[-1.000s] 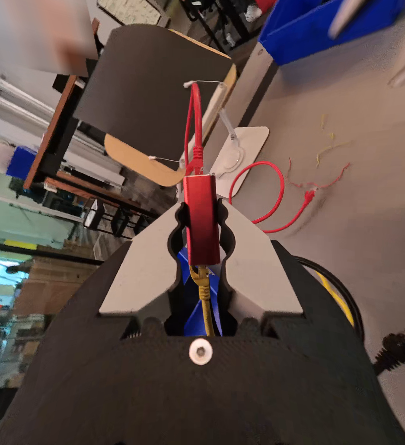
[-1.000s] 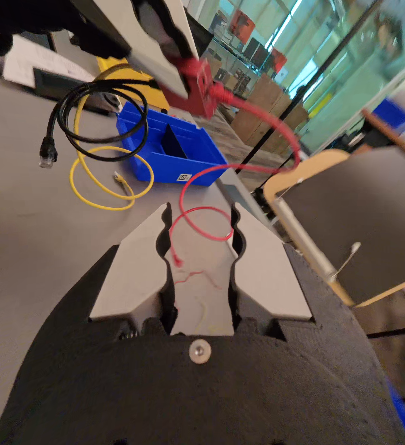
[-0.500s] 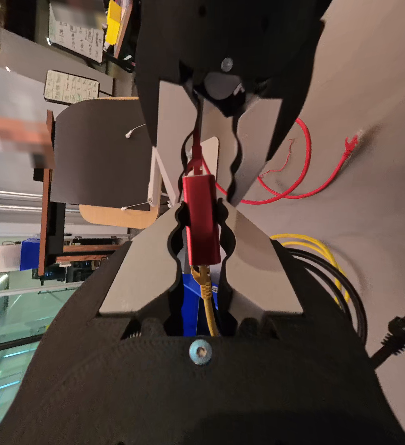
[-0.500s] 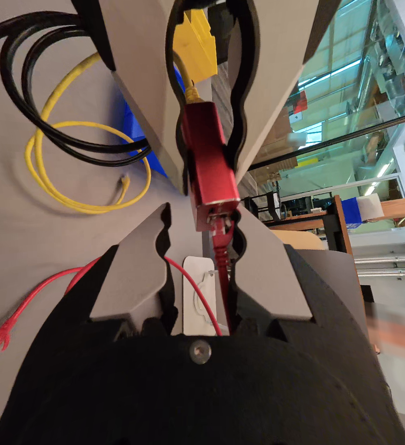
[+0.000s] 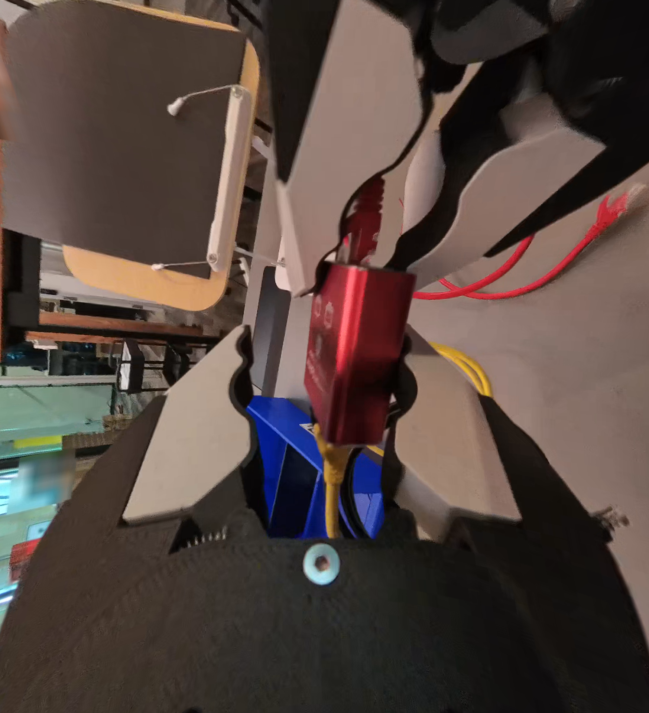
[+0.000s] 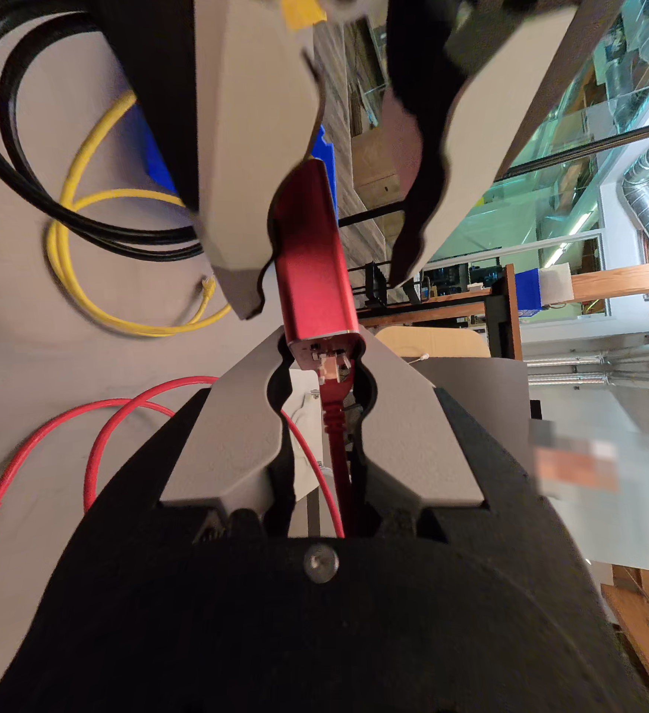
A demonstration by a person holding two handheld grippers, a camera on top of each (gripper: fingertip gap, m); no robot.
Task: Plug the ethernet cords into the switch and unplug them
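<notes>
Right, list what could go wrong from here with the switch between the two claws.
1. The left claw stands open. The red switch touches only one finger, so it may tilt or drop.
2. The right claw has its tips at the switch's end, not clearly on the red plug. A pull may drag the switch rather than unplug it.
3. The yellow cord hangs from the other end and may tug the switch.

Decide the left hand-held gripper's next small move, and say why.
Probably draw the left hand-held gripper back and close on the yellow plug, seated in the red switch: that gripper is open, and the right hand-held gripper grips the switch's other end.
</notes>
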